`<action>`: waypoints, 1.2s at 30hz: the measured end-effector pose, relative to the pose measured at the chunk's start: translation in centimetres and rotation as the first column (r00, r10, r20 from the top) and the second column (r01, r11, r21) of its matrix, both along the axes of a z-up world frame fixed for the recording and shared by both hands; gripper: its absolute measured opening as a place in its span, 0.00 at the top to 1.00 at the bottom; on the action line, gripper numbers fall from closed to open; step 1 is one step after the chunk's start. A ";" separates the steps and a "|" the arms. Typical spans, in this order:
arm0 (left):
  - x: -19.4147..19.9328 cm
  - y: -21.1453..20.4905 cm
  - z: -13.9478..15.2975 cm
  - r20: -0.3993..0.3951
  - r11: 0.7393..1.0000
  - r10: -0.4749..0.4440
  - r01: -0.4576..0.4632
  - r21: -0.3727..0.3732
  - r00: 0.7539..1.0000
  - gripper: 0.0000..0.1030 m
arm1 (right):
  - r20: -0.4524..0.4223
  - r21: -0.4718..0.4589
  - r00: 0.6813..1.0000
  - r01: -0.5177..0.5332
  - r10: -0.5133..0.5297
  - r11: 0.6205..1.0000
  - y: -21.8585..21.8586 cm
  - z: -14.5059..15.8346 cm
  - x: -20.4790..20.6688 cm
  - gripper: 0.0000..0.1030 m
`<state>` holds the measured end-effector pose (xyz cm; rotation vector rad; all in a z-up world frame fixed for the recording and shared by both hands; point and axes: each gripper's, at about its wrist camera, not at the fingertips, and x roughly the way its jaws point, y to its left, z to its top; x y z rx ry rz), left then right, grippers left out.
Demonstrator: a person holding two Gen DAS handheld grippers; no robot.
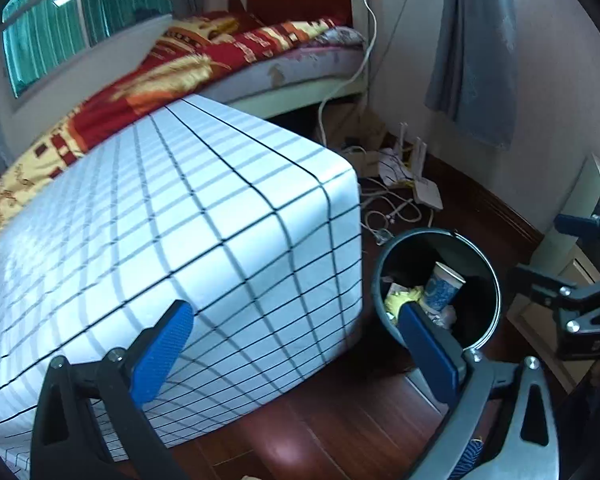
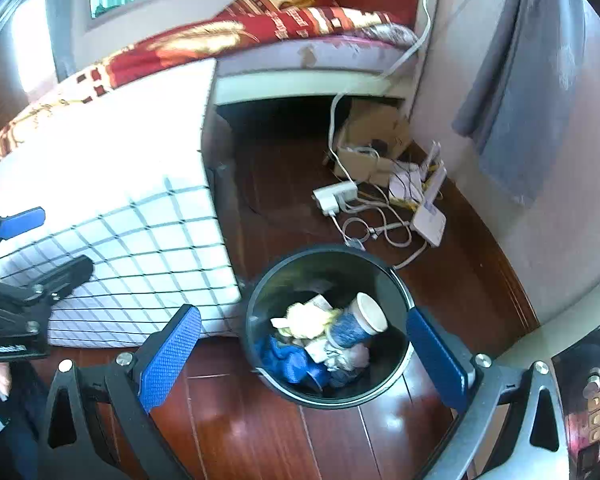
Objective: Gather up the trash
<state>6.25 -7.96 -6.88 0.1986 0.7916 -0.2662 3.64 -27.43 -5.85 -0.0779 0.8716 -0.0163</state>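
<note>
A black round trash bin stands on the dark wood floor beside a table covered in a white checked cloth. Inside lie a blue patterned paper cup, yellow crumpled paper, blue fabric and other scraps. My right gripper is open and empty, hovering just above the bin, its blue pads either side of the opening. My left gripper is open and empty over the table's corner, with the bin and cup at its right pad.
A bed with a red and yellow blanket lies behind the table. A white router, power adapter, tangled cables and a cardboard box sit on the floor by the wall. A grey cloth hangs on the wall.
</note>
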 end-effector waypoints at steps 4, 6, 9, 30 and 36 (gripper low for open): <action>-2.0 1.6 1.9 0.047 0.999 0.031 -0.031 -0.008 0.998 0.00 | 0.031 -0.008 0.999 -0.012 0.012 1.000 1.7 2.2 -1.7 0.00; -2.8 2.3 2.8 0.063 0.999 0.042 -0.041 -0.020 0.997 0.00 | 0.049 -0.013 0.999 -0.015 0.016 1.000 2.5 3.2 -2.6 0.00; -4.2 3.1 4.3 0.097 0.997 0.066 -0.063 -0.034 0.993 0.00 | 0.080 -0.031 0.997 -0.011 0.014 0.999 3.3 5.1 -4.2 0.00; -10.7 3.3 11.0 0.256 0.996 0.057 -0.036 -0.086 0.965 0.00 | 0.252 -0.018 0.966 0.059 -0.052 0.998 3.3 13.7 -12.1 0.00; -10.7 3.1 10.9 0.261 0.996 0.057 -0.035 -0.087 0.964 0.00 | 0.249 -0.014 0.967 0.068 -0.063 0.998 3.2 13.6 -11.9 0.00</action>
